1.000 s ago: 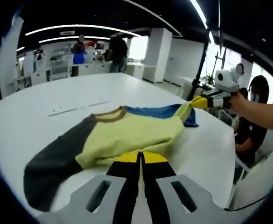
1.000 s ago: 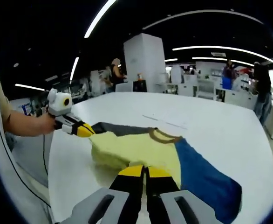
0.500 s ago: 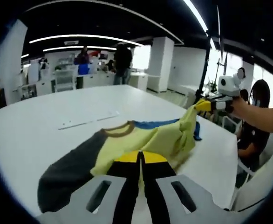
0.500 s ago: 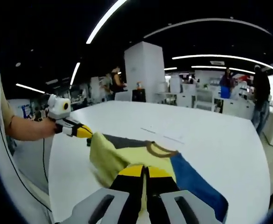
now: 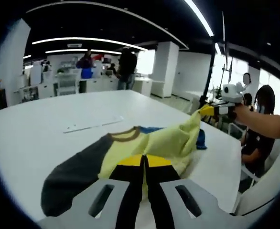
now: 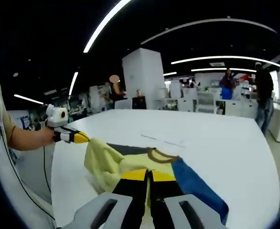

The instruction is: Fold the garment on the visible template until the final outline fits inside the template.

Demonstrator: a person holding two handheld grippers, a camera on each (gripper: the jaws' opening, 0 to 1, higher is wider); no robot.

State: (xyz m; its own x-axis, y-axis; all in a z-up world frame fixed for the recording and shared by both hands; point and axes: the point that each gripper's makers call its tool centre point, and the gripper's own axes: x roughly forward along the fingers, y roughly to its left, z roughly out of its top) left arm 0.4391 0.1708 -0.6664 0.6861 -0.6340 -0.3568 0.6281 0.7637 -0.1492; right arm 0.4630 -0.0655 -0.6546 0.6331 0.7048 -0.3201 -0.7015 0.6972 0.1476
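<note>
Left gripper [image 5: 144, 164] sat low over the table, jaws pressed together on the near hem of the garment [image 5: 130, 148]; its yellow-tipped black fingers [image 5: 130, 167] showed no gap between them, with pale yellow cloth bunched right at the tips. In the right gripper view the same tool [image 6: 80, 137] appeared held out in a bare forearm and hand [image 6: 32, 138], raised above the table, with a corner of yellow cloth hanging from its tip.

Right gripper [image 6: 148, 177] likewise had its jaws closed on the yellow fabric at the hem. In the left gripper view it [image 5: 208, 110] was held up and out by a hand [image 5: 240, 109] and outstretched arm, pulling a yellow corner up into a peak clear of the surface.

The garment lay near the table's [image 5: 30, 124] rounded near edge, between the two grippers. Broad bare white surface extended beyond the collar and to both sides. A thin pale strip [image 5: 92, 124] lay on the table past the collar, apart from the cloth.

Material: soft knit, slack and creased where lifted. Pale yellow body, brown ribbed collar [image 6: 160, 155], charcoal sleeve [image 5: 70, 179] spread flat, blue sleeve [image 6: 197, 183] flat on the opposite side. Table top smooth, matte white.
</note>
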